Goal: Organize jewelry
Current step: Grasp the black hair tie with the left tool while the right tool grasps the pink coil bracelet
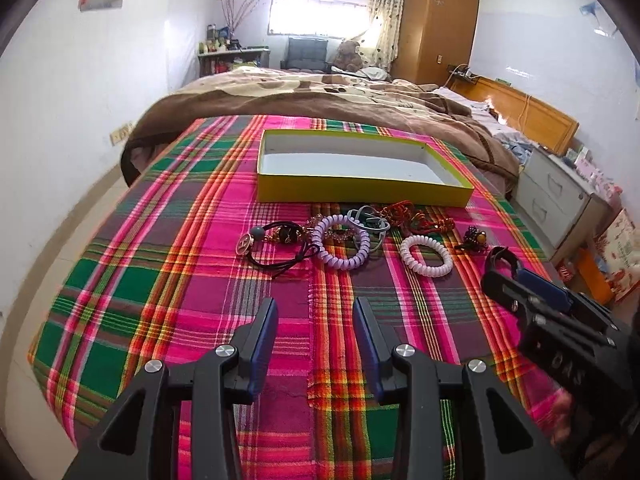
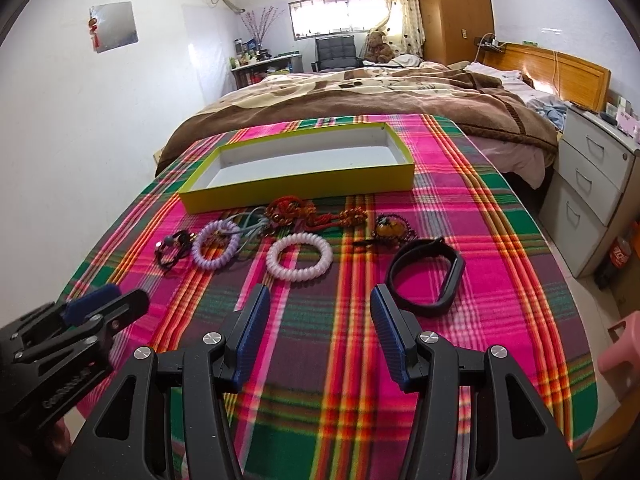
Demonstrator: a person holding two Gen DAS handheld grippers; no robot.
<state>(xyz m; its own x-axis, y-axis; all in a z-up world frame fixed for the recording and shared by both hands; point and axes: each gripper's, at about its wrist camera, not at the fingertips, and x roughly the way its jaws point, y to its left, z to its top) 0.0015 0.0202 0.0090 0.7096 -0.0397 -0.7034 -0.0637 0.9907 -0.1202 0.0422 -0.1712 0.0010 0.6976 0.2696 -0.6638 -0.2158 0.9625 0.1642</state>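
Two tools: my left tool (image 1: pixel 316 316) and right tool (image 2: pixel 318 304) both spread, holding nothing.
Jewelry: white coil bracelet (image 2: pixel 299 257) at 12 o'clock of my right tool, black band (image 2: pixel 426 276) at 2.
Box: yellow box (image 2: pixel 296 188) beyond the pile, on the plaid cloth (image 2: pixel 500 240).
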